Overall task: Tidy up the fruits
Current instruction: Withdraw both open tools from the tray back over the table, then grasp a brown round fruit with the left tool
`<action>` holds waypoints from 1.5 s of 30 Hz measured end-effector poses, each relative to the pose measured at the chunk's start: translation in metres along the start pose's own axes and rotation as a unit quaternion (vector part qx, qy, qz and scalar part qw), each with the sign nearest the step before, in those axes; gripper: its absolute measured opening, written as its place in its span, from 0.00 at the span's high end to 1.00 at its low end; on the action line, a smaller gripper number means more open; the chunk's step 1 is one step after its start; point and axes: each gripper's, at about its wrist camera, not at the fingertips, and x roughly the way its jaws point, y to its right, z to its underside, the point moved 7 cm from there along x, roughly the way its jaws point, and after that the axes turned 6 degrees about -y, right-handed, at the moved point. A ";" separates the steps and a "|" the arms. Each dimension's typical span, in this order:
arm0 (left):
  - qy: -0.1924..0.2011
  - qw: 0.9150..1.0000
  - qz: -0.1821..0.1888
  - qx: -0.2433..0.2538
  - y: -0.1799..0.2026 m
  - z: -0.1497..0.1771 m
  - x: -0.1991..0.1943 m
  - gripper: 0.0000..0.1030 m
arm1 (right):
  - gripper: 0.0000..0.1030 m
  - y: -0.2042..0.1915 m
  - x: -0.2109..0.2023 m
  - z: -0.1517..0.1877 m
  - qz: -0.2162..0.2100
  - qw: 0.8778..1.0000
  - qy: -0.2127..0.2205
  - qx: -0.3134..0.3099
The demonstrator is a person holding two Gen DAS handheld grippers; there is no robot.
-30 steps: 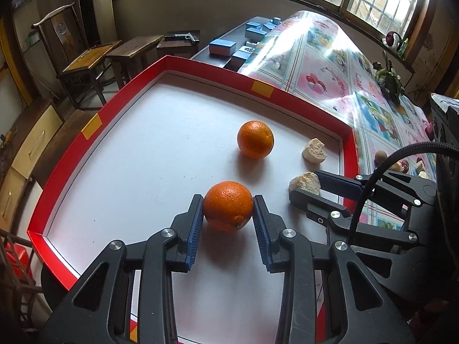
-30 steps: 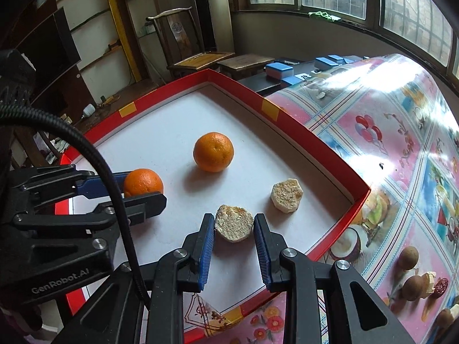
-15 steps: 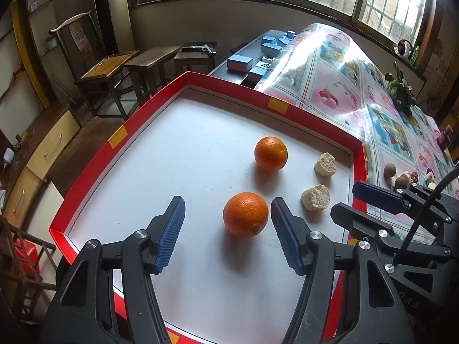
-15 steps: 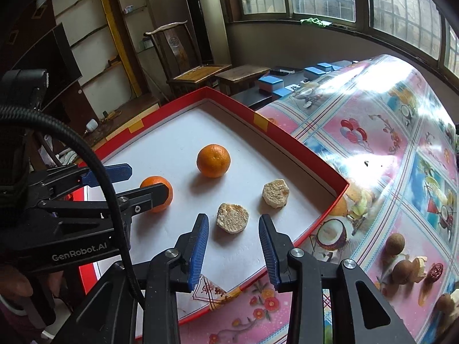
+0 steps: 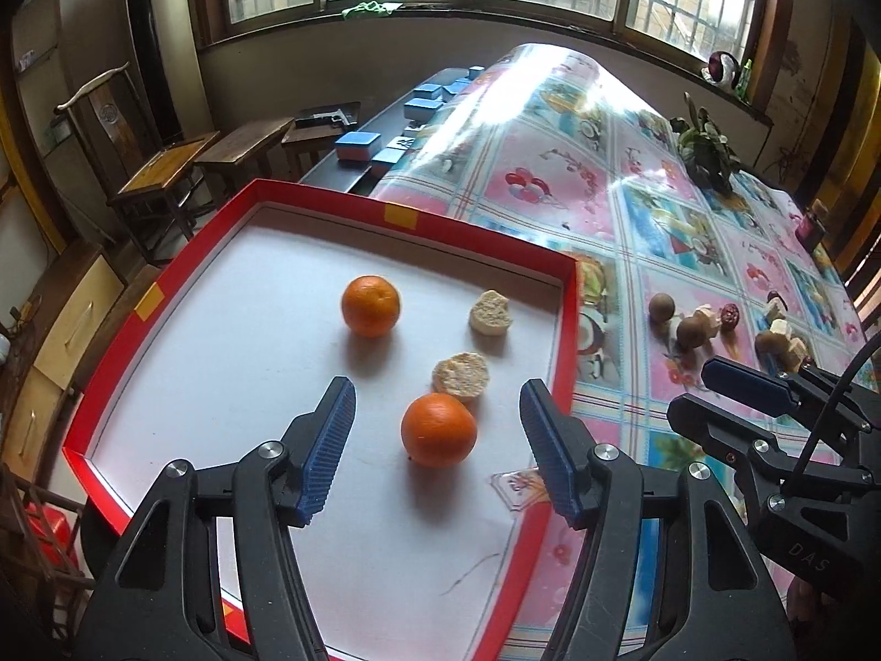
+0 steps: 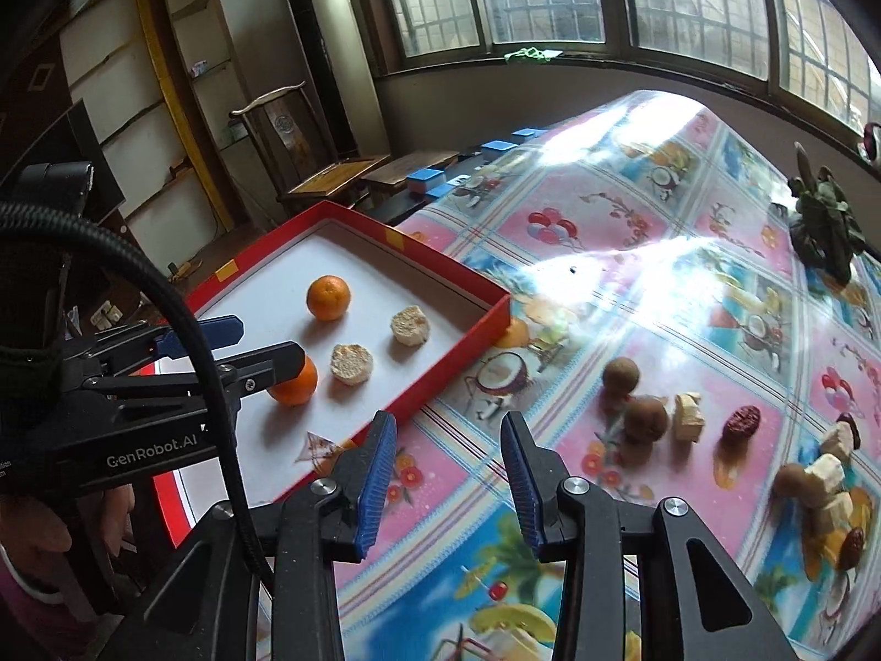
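A red-rimmed white tray [image 5: 570, 330] holds two oranges and two beige round pieces. The near orange [image 5: 438, 429] lies free between the wide-open fingers of my left gripper [image 5: 435, 413]. The far orange [image 5: 370, 305] and the beige pieces [image 5: 461, 376] [image 5: 490, 313] lie beyond it. My right gripper [image 6: 449, 435] is open and empty above the tablecloth, right of the tray's corner [image 6: 498, 305]. Loose brown fruits [image 6: 621, 377], pale chunks [image 6: 688, 417] and a red date [image 6: 742, 423] lie on the cloth to its right.
A glossy fruit-print tablecloth [image 6: 633, 253] covers the table. A dark plant figure [image 6: 826, 220] stands at the far right. Blue boxes [image 5: 358, 144] sit on a dark bench beyond the tray. A wooden chair [image 5: 159, 165] and stools stand on the left.
Both grippers opened, let go of the orange and the beige piece, and drew back from the tray. The right gripper swung right, over the tablecloth.
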 end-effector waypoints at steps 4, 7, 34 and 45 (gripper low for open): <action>-0.003 1.000 0.016 0.020 0.028 -0.001 0.001 0.39 | 0.63 0.028 -0.012 0.017 0.020 1.000 -0.001 0.022; -0.010 0.999 0.030 0.033 0.048 -0.001 0.004 0.39 | 0.63 0.049 -0.022 0.029 0.035 0.999 0.000 0.040; -0.074 0.989 0.107 0.072 0.165 -0.024 0.073 0.39 | 0.60 0.143 -0.059 0.076 0.055 0.990 0.016 0.129; -0.057 0.990 0.102 0.081 0.172 -0.034 0.083 0.59 | 0.60 0.152 -0.051 0.075 0.051 0.990 0.009 0.135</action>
